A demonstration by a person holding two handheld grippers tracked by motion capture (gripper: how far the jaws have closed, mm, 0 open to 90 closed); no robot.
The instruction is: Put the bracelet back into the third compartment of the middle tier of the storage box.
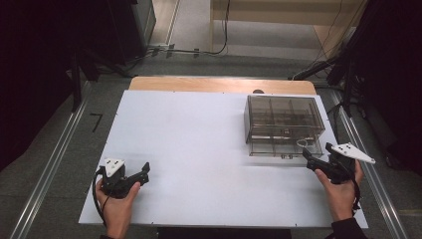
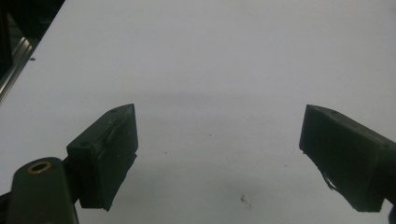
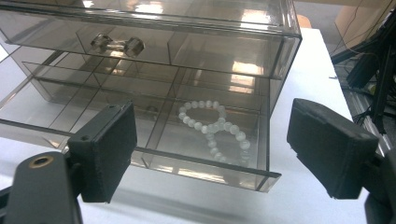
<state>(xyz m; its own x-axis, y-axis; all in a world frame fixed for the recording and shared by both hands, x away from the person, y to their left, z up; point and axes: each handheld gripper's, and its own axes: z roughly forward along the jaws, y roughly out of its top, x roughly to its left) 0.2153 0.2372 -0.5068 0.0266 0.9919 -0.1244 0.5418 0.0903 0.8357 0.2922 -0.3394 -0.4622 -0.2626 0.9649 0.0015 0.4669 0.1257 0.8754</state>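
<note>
— Where is your right gripper [image 1: 312,160] just now?

— Near the table's [image 1: 199,149] right edge, toward the near corner, in my right hand [image 1: 341,191]. Its jaws stand wide with nothing between them. They point at the clear drawer box [image 1: 283,122], which sits on the right half of the table, toward the far edge.

— And the bracelet?

— The pearl bracelet [image 3: 212,128] lies in the bottom drawer [image 3: 140,135], which is pulled out toward me. It is in the drawer's right-hand compartment as my right gripper view shows it, looped in a figure eight and resting flat on the drawer's floor. My pads [image 3: 109,149] are near the drawer's front wall but touch neither the wall nor the beads.

— The drawer above it?

— Pushed in, its clear knob [image 3: 116,44] facing me.

— What about your left gripper [image 1: 142,178]?

— It is by the table's near left corner, in my left hand [image 1: 117,199]. Its jaws are spread wide too, holding nothing, over bare white tabletop, well apart from the box.
</note>
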